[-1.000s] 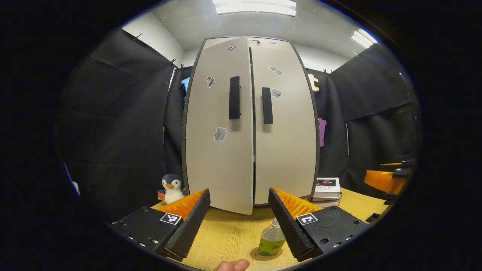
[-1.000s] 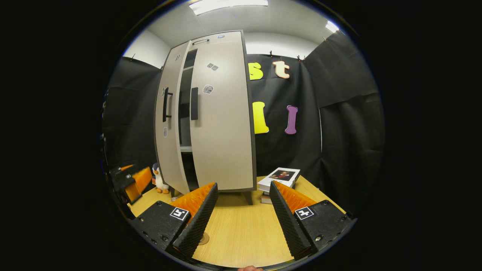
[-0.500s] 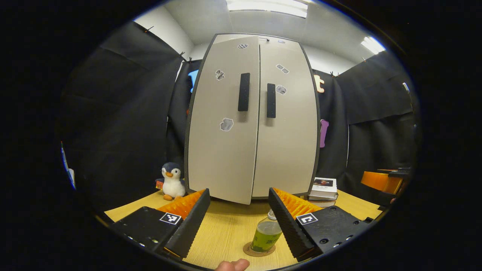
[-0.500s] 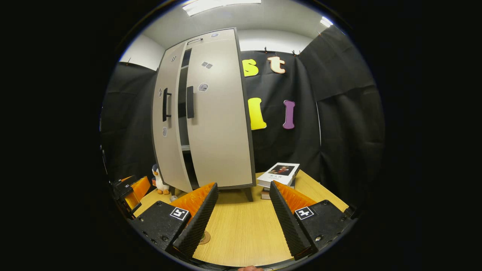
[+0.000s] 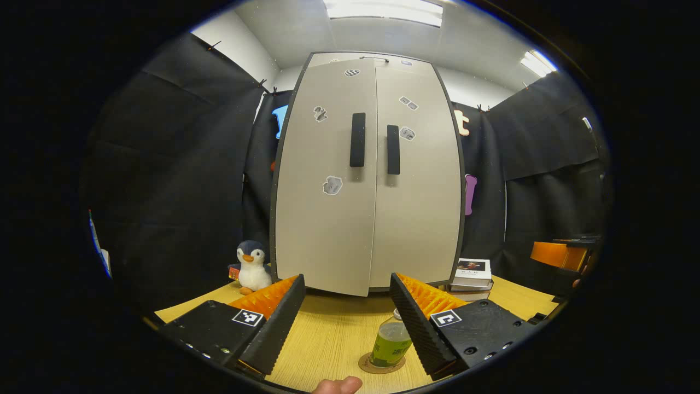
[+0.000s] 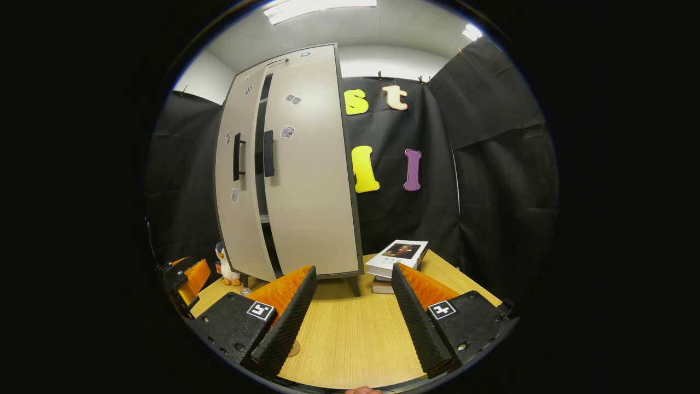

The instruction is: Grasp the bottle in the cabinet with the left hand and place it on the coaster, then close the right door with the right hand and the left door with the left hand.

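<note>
The cabinet [image 5: 367,180] stands straight ahead of the left gripper [image 5: 345,306]; its right door [image 5: 416,186] lies flush, while its left door [image 5: 325,186] appears a crack ajar, judging from the right gripper view. On the wooden table [image 5: 333,339] both tongs are spread wide and empty. The right gripper [image 6: 350,298] hovers with a stack of books [image 6: 398,257] beyond its right finger. The bottle [image 5: 391,343] stands upright on the coaster [image 5: 367,364], just inside the left gripper's right finger.
</note>
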